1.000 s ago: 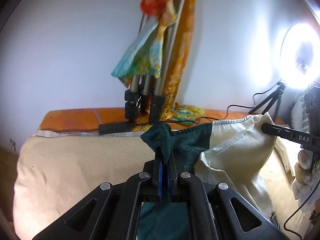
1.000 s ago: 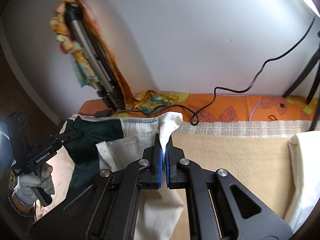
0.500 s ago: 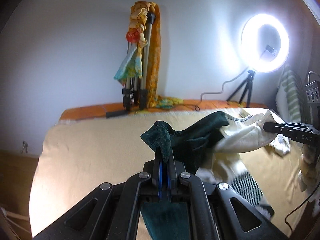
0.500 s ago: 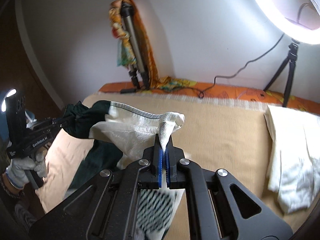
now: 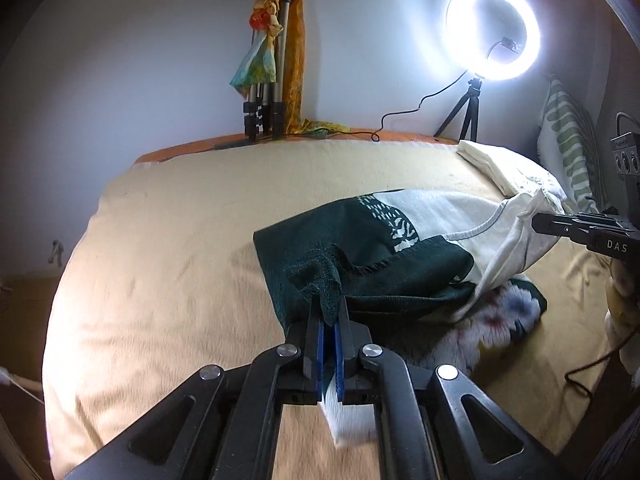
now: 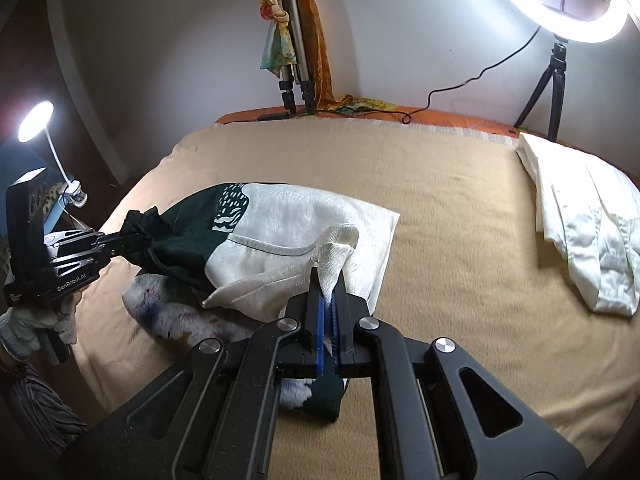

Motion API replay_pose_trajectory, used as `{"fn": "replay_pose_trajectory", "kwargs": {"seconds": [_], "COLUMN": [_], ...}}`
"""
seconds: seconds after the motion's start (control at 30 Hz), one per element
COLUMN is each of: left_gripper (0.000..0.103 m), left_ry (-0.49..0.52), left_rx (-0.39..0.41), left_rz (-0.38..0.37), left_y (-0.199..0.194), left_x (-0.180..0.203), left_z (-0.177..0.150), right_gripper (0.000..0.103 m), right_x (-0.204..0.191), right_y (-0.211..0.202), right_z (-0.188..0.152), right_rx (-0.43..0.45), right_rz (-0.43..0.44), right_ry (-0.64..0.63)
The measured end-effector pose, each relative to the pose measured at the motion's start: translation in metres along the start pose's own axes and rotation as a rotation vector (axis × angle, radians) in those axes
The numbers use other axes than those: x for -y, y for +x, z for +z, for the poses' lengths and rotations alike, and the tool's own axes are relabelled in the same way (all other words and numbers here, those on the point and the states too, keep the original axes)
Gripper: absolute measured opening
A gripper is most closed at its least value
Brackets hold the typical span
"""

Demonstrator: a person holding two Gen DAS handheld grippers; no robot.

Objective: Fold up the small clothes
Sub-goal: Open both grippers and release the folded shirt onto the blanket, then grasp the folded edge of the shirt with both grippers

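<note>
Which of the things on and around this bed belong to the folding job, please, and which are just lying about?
In the job:
- green and white garment
- left gripper, shut on its green corner
- right gripper, shut on its white corner
- tan blanket, the work surface

Lying about:
- white cloth
- ring light
- tripod draped with scarves
- desk lamp

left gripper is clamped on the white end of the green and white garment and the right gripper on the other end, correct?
Not quite. The left gripper is clamped on the dark green end of the green and white garment, as the left wrist view shows. The right gripper holds the other, white end.
</note>
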State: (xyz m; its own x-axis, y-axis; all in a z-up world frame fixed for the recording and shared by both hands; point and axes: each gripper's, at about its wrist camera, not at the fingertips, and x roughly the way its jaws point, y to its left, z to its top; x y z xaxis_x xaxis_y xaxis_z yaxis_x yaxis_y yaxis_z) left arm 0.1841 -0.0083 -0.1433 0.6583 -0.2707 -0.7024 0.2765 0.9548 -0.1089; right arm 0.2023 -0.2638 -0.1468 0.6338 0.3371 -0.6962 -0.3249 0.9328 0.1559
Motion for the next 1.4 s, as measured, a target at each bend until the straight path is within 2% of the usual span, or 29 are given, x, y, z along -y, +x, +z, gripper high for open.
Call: {"fn": "replay_pose_trajectory", "kwargs": {"seconds": [0.13, 0.4, 0.53, 0.57, 0.63, 0.67, 0.7, 0.73, 0.8, 0.93, 1.07, 1.2, 1.23, 1.3, 1.33, 1.37, 1.4], "left_gripper": [0.004, 0.006, 0.008, 0.011, 0.013, 0.015, 0.017, 0.018, 0.027, 0.036, 0.045, 0.04, 0.037, 0.023, 0.021, 0.019, 0.018], "left_ry": [0.024, 0.091, 0.028, 0.008, -0.018, -0.034, -0.063, -0.106, -0.164, -0.253, -0.312, -0.302, -0.3, -0.278, -0.256, -0.207, -0.158], "left_rx": [0.008, -0.028, -0.021, -0.013, -0.014, -0.017, -0.022, -0.03, -0.04, -0.077, -0.133, -0.184, -0.189, -0.199, -0.202, -0.209, -0.215], "left_rz": [-0.002, -0.031, -0.059, -0.065, -0.072, -0.078, -0.092, -0.11, -0.132, -0.181, -0.212, -0.232, -0.239, -0.235, -0.23, -0.211, -0.186], "left_y": [-0.012, -0.044, -0.066, -0.072, -0.08, -0.08, -0.08, -0.078, -0.073, -0.06, -0.044, -0.032, -0.03, -0.028, -0.027, -0.026, -0.026], "left_x": [-0.001, 0.001, -0.014, -0.018, -0.025, -0.028, -0.032, -0.037, -0.041, -0.043, -0.041, -0.032, -0.03, -0.024, -0.02, -0.012, -0.005], "left_z": [-0.01, -0.042, -0.058, -0.062, -0.067, -0.068, -0.068, -0.068, -0.067, -0.065, -0.069, -0.074, -0.075, -0.077, -0.077, -0.077, -0.077], "right_gripper": [0.004, 0.004, 0.008, 0.012, 0.026, 0.043, 0.054, 0.056, 0.057, 0.057, 0.057, 0.057, 0.057, 0.055, 0.053, 0.042, 0.023], "right_x": [0.002, 0.001, 0.008, 0.01, 0.011, 0.011, 0.012, 0.013, 0.023, 0.051, 0.062, 0.057, 0.054, 0.049, 0.046, 0.041, 0.037], "right_y": [-0.013, -0.039, -0.053, -0.057, -0.063, -0.064, -0.065, -0.066, -0.063, -0.048, -0.032, -0.013, -0.009, -0.005, -0.004, -0.002, -0.001], "right_z": [-0.009, -0.038, -0.048, -0.05, -0.054, -0.056, -0.058, -0.059, -0.059, -0.061, -0.072, -0.083, -0.085, -0.088, -0.088, -0.087, -0.087], "right_rx": [0.008, -0.028, -0.037, -0.029, -0.025, -0.028, -0.026, -0.022, -0.038, -0.078, -0.147, -0.222, -0.238, -0.252, -0.255, -0.26, -0.27], "right_rz": [-0.005, -0.007, 0.029, 0.038, 0.054, 0.056, 0.052, 0.054, 0.084, 0.121, 0.154, 0.175, 0.188, 0.215, 0.217, 0.215, 0.218], "right_ry": [-0.015, -0.12, -0.115, -0.109, -0.119, -0.129, -0.134, -0.13, -0.057, 0.145, 0.241, 0.246, 0.248, 0.249, 0.242, 0.226, 0.212]}}
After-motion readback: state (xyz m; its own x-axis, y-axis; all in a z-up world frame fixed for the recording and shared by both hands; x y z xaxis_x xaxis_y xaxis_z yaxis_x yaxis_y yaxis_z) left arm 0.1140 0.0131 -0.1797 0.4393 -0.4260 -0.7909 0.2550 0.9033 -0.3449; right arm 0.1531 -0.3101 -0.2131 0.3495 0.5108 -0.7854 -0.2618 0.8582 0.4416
